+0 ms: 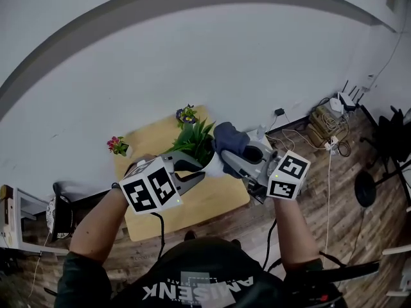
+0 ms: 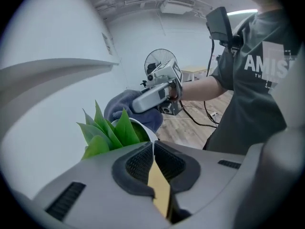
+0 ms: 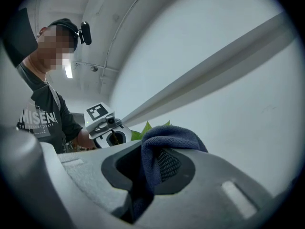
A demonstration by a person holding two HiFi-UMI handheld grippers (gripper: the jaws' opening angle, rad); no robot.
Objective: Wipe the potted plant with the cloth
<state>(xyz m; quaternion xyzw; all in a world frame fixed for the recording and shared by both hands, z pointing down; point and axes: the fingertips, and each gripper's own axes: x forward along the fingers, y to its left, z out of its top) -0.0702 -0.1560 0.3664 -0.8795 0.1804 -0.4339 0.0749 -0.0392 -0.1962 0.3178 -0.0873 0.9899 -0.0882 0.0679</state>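
Observation:
A potted plant with green leaves (image 1: pixel 196 141) in a white pot (image 1: pixel 214 165) is held up above a small wooden table (image 1: pixel 212 201). My left gripper (image 1: pixel 202 172) is shut on the pot's rim; in the left gripper view the thin white rim (image 2: pixel 140 125) runs between the pads of this gripper (image 2: pixel 153 149). My right gripper (image 1: pixel 226 154) is shut on a dark blue cloth (image 1: pixel 230 140), which rests against the leaves and the pot's top. The cloth (image 3: pixel 167 142) bulges out of the right gripper (image 3: pixel 155 163), with leaf tips (image 3: pixel 147 127) showing just behind it.
Two small flower pots stand on the table, one with purple and yellow blooms (image 1: pixel 187 115) and one with pink blooms (image 1: pixel 117 145). Cables and a power strip (image 1: pixel 327 130) lie on the wooden floor at the right. A fan (image 2: pixel 161 61) stands further back.

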